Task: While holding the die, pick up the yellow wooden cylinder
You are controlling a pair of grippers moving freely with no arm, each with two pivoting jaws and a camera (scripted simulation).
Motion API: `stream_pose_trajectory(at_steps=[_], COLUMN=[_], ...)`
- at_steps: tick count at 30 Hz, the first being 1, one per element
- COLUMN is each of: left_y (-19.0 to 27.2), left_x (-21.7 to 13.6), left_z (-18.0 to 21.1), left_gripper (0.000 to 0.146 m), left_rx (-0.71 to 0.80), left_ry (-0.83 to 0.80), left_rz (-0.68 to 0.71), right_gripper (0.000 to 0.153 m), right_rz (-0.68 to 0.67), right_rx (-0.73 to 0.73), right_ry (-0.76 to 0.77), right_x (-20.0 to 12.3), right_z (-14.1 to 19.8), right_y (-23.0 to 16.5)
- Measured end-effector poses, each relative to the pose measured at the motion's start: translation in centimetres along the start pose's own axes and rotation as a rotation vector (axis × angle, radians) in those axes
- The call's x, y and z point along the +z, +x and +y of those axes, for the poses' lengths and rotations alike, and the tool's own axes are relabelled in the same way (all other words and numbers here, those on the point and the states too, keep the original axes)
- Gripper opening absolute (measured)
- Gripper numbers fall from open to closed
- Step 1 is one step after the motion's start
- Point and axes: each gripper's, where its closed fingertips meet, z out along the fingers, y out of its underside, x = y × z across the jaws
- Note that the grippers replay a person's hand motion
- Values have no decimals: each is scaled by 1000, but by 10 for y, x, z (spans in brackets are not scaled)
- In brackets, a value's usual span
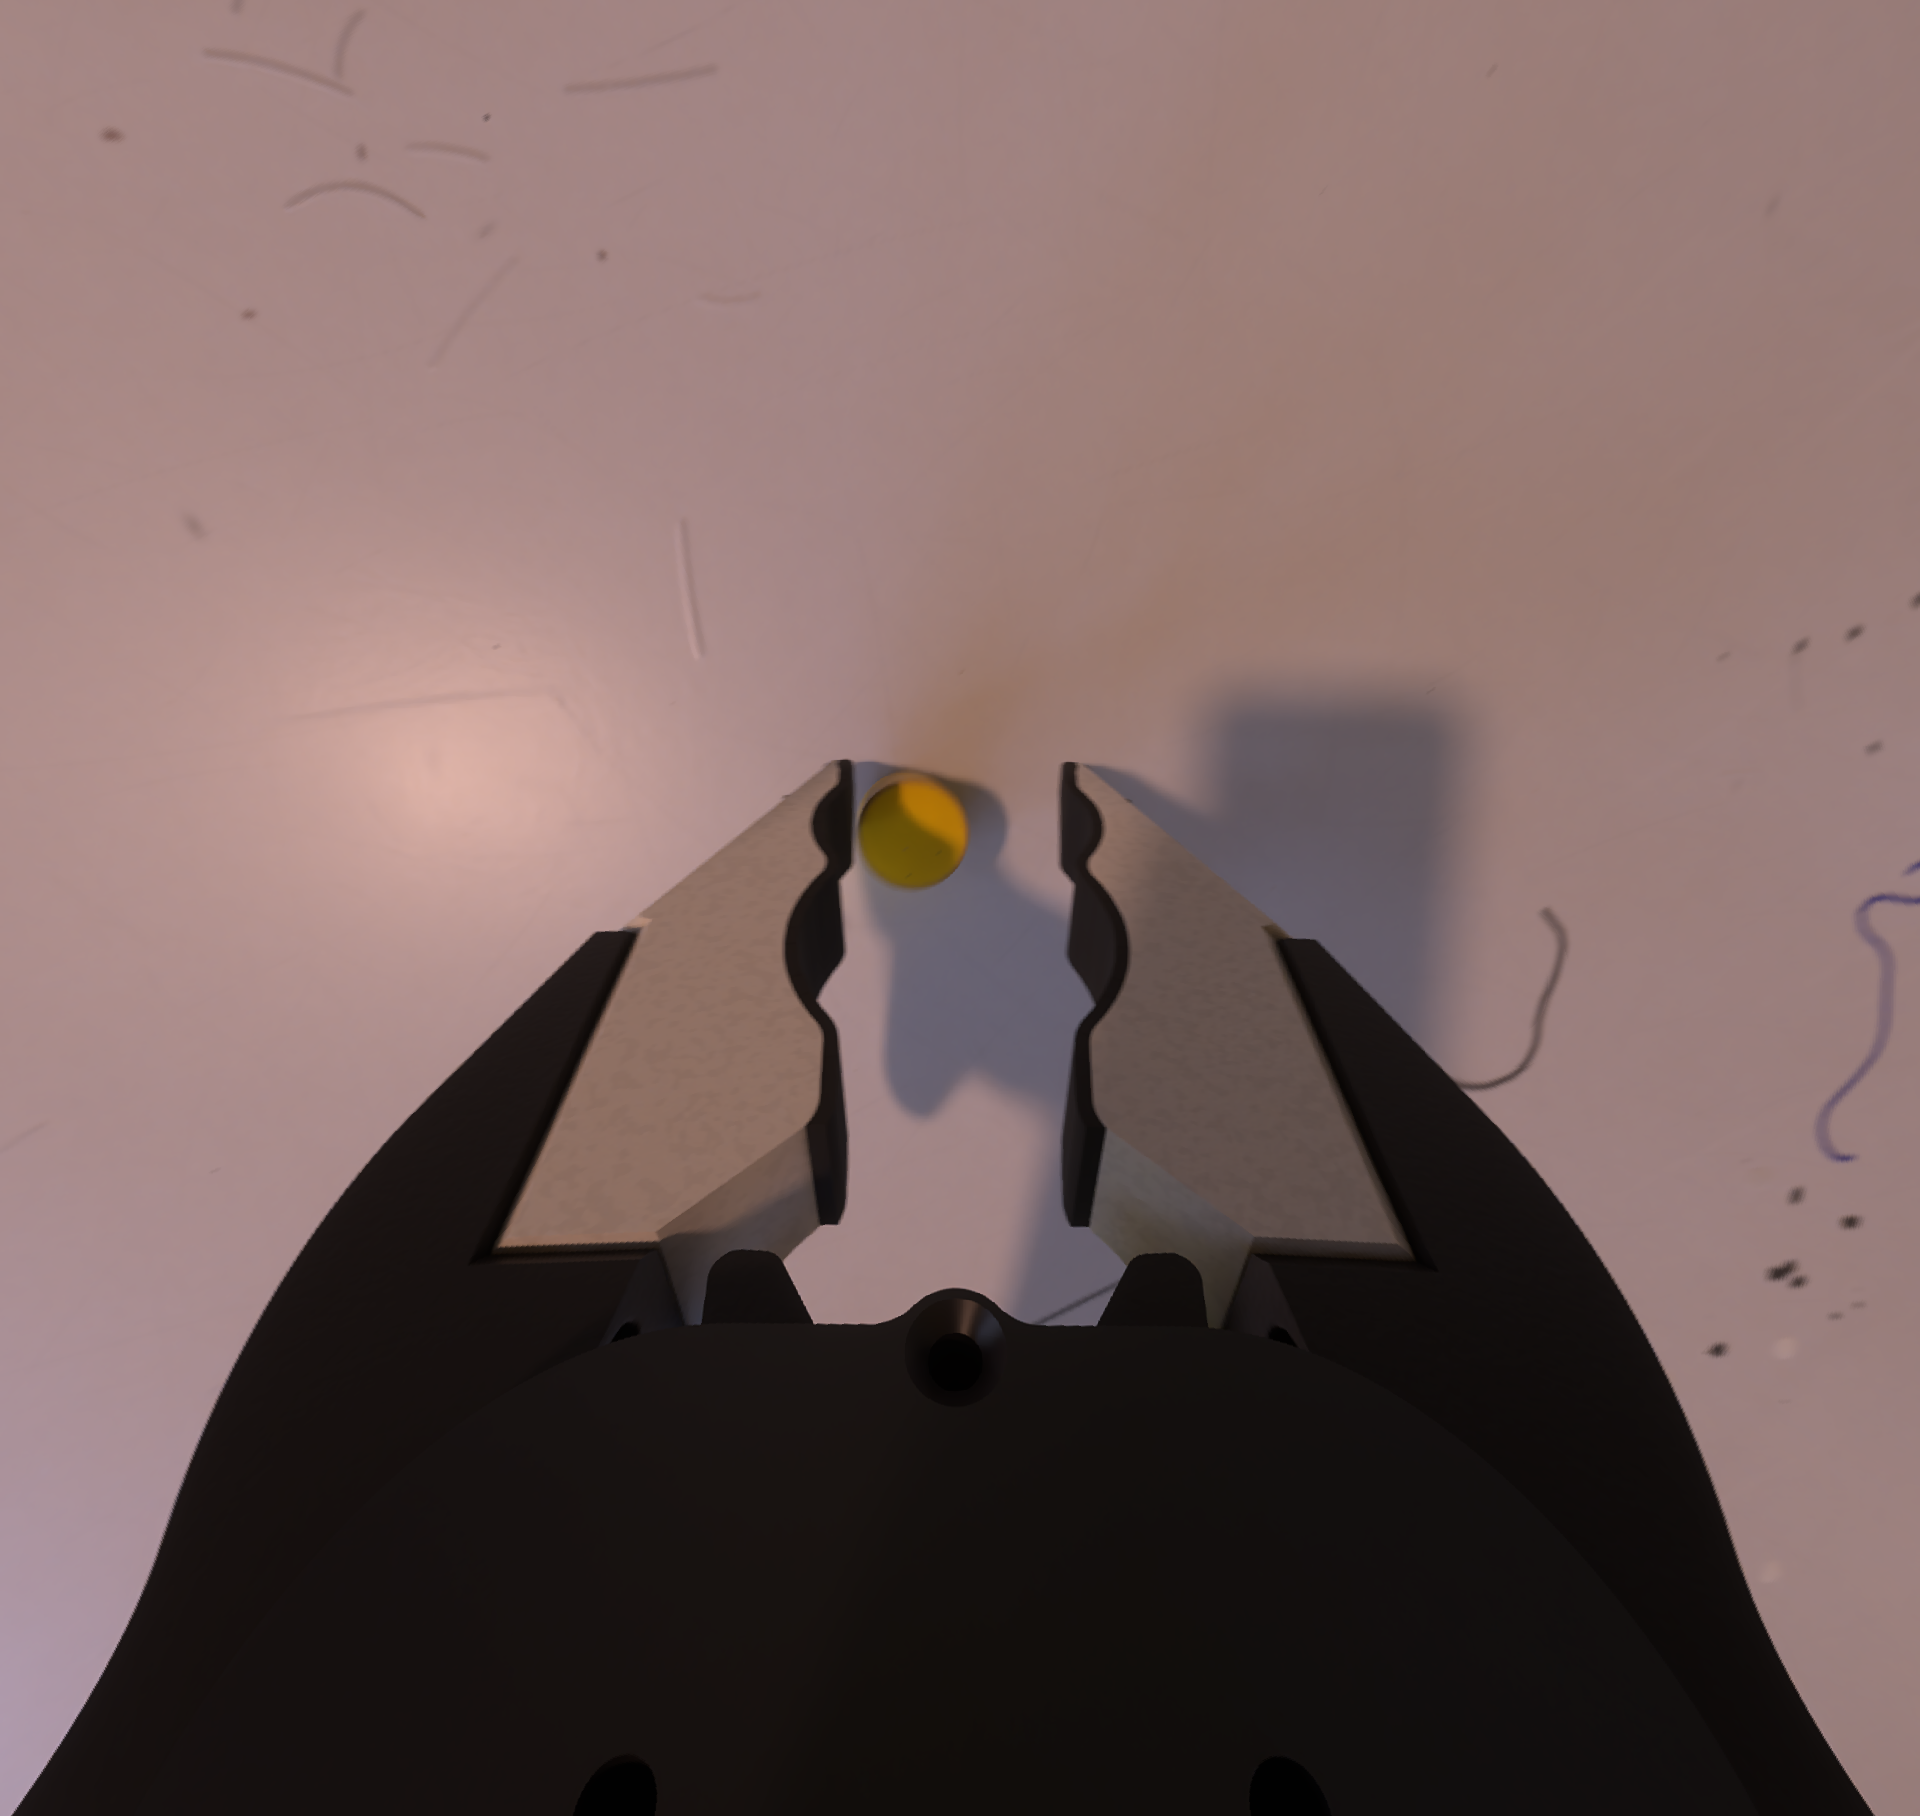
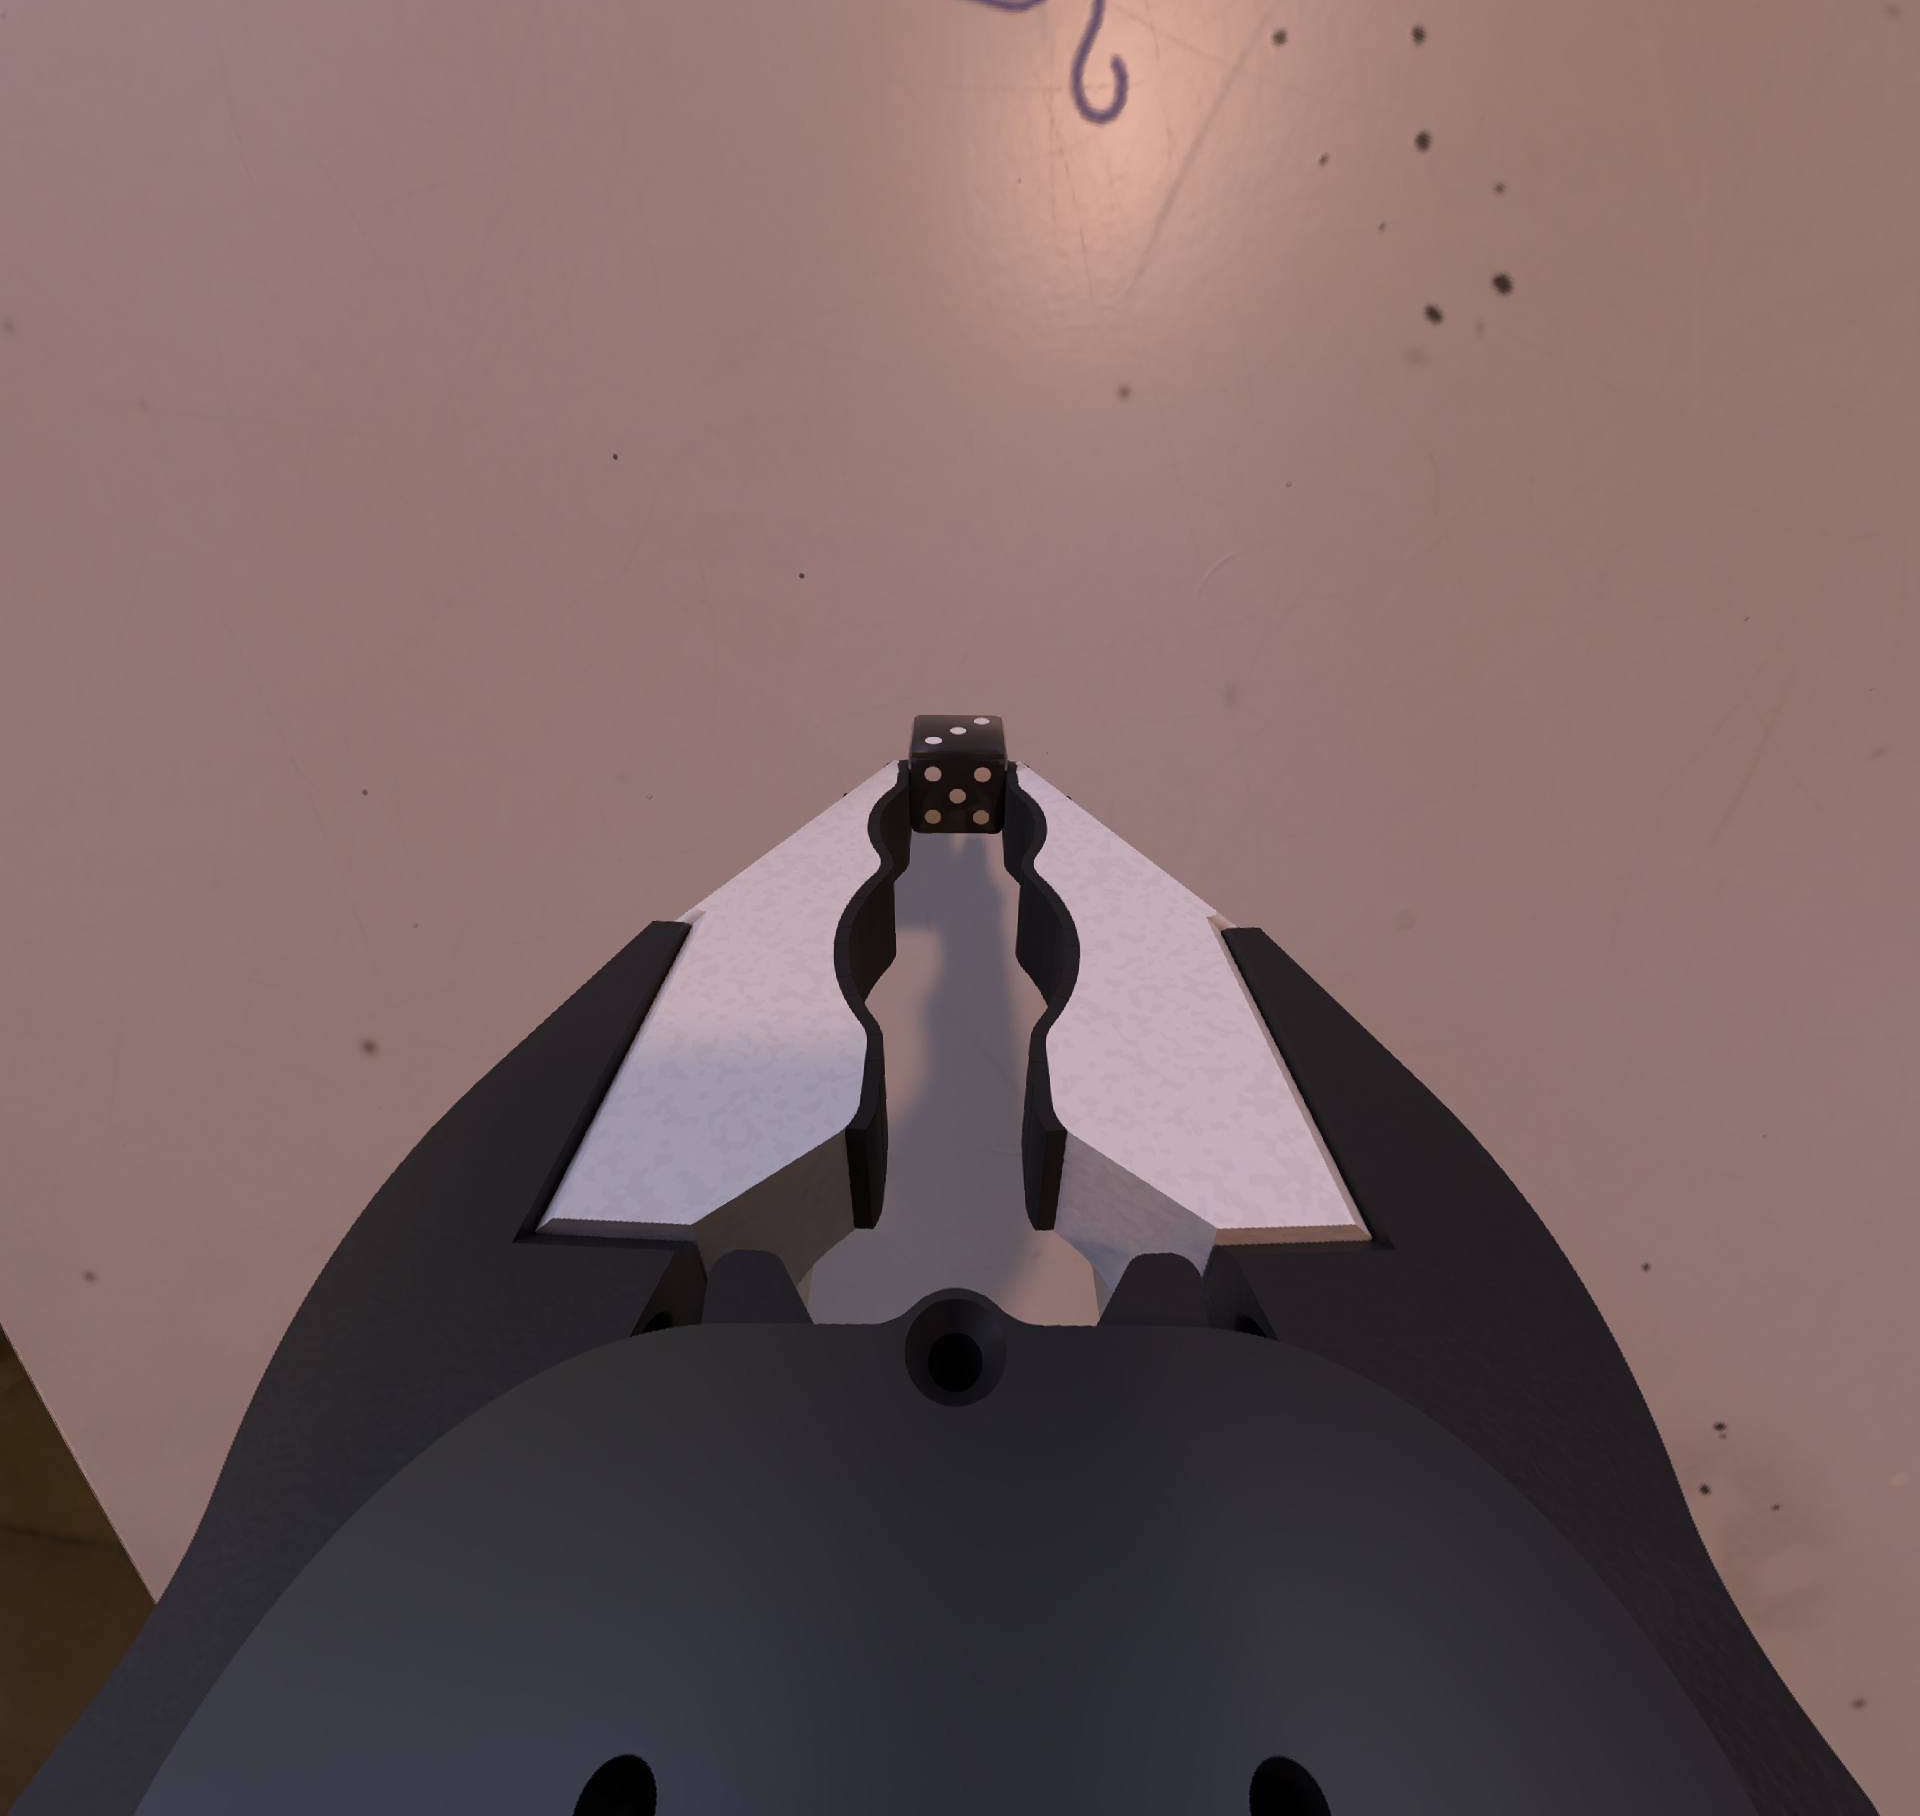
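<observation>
Yellow wooden cylinder (image 1: 913, 832): smooth, matt, between the left gripper's (image 1: 956, 779) tips | die (image 2: 957, 775): glossy black, pale pips, at the right gripper's (image 2: 957, 779) tips | fingers (image 1: 686, 1028): speckled matt grey, black matt shells | table (image 1: 935, 364): pale, semi-gloss, scratched, ink-flecked

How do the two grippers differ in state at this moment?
The left gripper is open, with the yellow cylinder loose between its tips, nearer one finger; the right gripper is shut on the die. The cylinder sits on the table; the die is pinched at the fingertips.
</observation>
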Motion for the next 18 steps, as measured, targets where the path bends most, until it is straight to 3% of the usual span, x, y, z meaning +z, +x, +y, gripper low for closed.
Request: stream_pose_trajectory(at_steps=[2,6,11,15,18], left_y=[-6,-26,-23,34,109], left_x=[-1,-20,-91,-161,-177], left_z=[3,-12,-42,-67,-65], left_gripper=[20,21,21,21,21], left_rx=[33,28,44,125,252], left_ry=[12,139,371,583,554], left_rz=[-17,-67,-55,78,315], right_gripper=[16,16,16,16,16], right_rz=[-4,10,7,-5,-17], right_rx=[4,-2,15,20,27], right_ry=[-3,14,31,12,-8], right_x=[1,0,-3,1,3], right_z=[3,2,1,5,10], right_y=[0,2,4,4,3])
